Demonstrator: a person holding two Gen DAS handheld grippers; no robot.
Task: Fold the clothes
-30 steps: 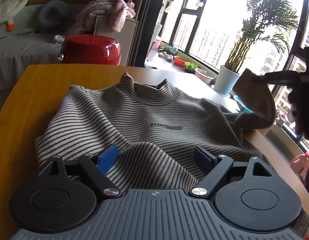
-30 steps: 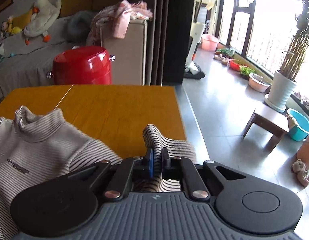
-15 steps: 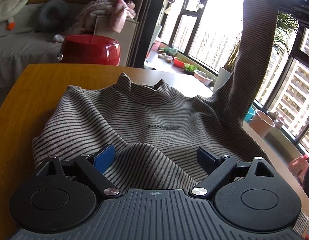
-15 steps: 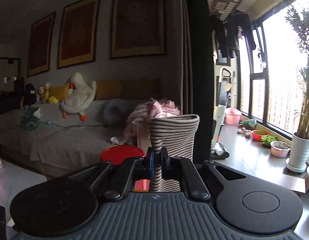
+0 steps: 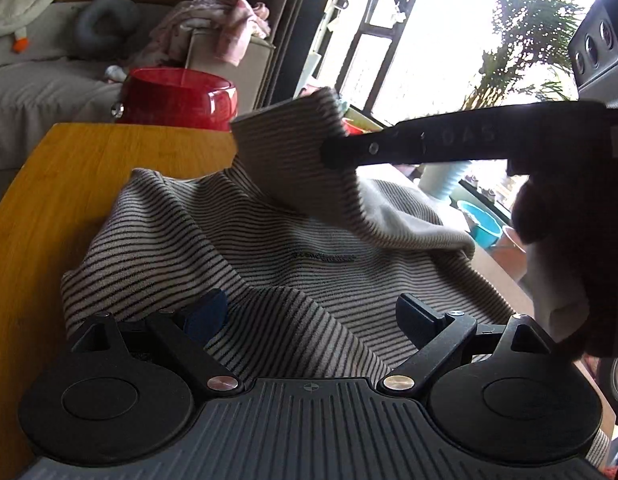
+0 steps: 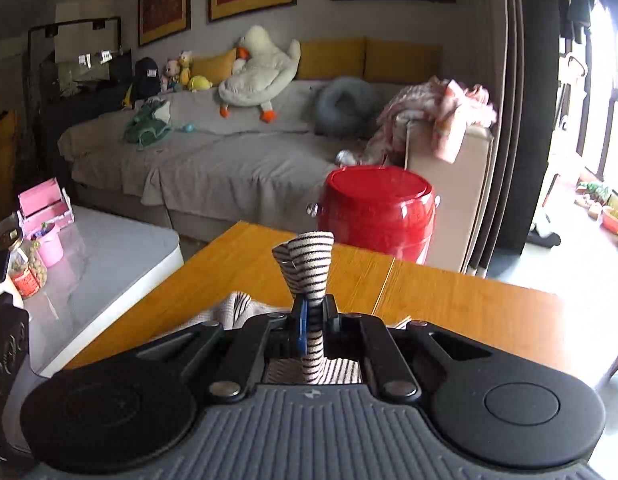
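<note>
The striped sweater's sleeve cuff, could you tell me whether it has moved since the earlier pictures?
Yes. The striped sleeve cuff, clamped in the right gripper, swung leftward from the window side to beside the red barrel.

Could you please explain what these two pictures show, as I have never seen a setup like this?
There is no robot here: a person holds a two-finger gripper in each hand, and each carries a camera looking out along its fingers. One picture is from the left gripper, the other from the right gripper. A striped sweater lies spread on a wooden table. The left gripper is open, its fingers either side of the sweater's near part, and its jaws have just been opening a little further. The right gripper is shut on the sweater's sleeve, near the cuff. In the left picture that sleeve is lifted across the sweater's chest, likely to fold it inward.
</note>
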